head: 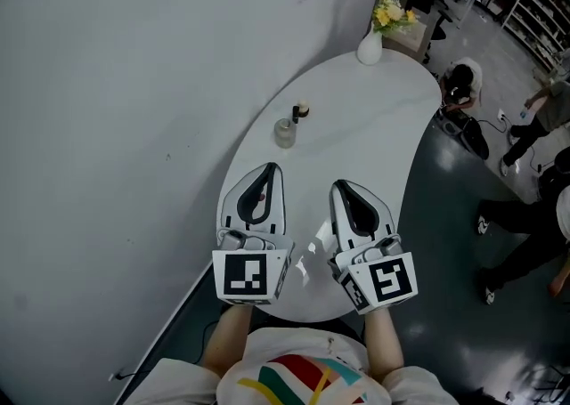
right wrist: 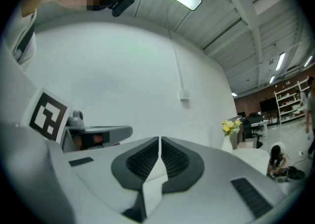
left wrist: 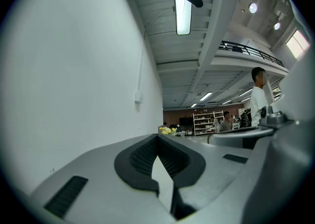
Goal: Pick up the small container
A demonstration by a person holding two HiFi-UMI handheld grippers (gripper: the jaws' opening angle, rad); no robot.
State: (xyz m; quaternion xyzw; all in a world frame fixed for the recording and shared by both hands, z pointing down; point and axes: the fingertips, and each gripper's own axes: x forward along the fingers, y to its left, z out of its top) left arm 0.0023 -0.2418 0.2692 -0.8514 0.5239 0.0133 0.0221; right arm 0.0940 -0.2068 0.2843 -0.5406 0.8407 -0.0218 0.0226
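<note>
The small clear container stands on the white oval table, with a tiny dark-capped bottle just behind it. My left gripper lies low over the table a short way in front of the container, its jaws shut and empty. My right gripper sits beside it to the right, also shut on nothing. In the left gripper view the left gripper's tips meet. The right gripper's pads meet in its own view. Neither gripper view shows the container.
A white vase with yellow flowers stands at the table's far end; the vase also shows in the right gripper view. A grey wall runs along the table's left. A person crouches on the dark floor to the right, others beyond.
</note>
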